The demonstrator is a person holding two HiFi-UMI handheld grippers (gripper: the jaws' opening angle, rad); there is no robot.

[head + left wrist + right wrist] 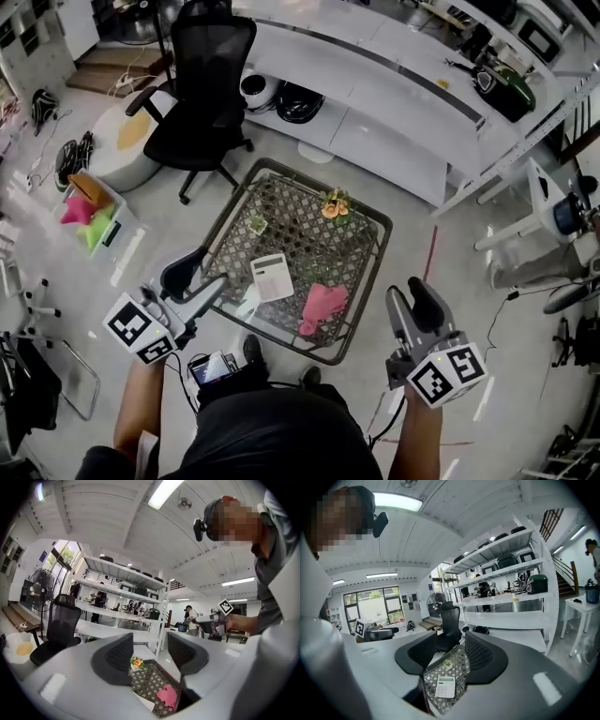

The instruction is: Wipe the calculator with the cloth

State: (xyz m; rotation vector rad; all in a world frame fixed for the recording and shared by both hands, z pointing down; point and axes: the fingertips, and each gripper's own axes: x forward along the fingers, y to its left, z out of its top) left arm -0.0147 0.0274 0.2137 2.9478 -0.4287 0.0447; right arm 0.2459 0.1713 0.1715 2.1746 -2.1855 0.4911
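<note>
Gaping empty: left gripper (212, 266) and right gripper (409, 291); flat calculator (273, 277) beside crumpled pink cloth (322, 309).

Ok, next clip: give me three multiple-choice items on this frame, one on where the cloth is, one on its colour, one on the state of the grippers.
1. Where does the cloth lie?
A. on the table, beside the calculator
B. spread over the calculator
C. on the office chair

2. What colour is the cloth?
A. blue
B. white
C. pink

3. How do the left gripper and the right gripper stand?
A. left shut on the cloth
B. both open, nothing between the jaws
C. right shut on the calculator

Answers:
1 A: the head view shows it on the tabletop next to the uncovered calculator.
2 C: it is pink in the head view and the left gripper view.
3 B: each gripper view shows its jaws apart, with only the table beyond them.
</note>
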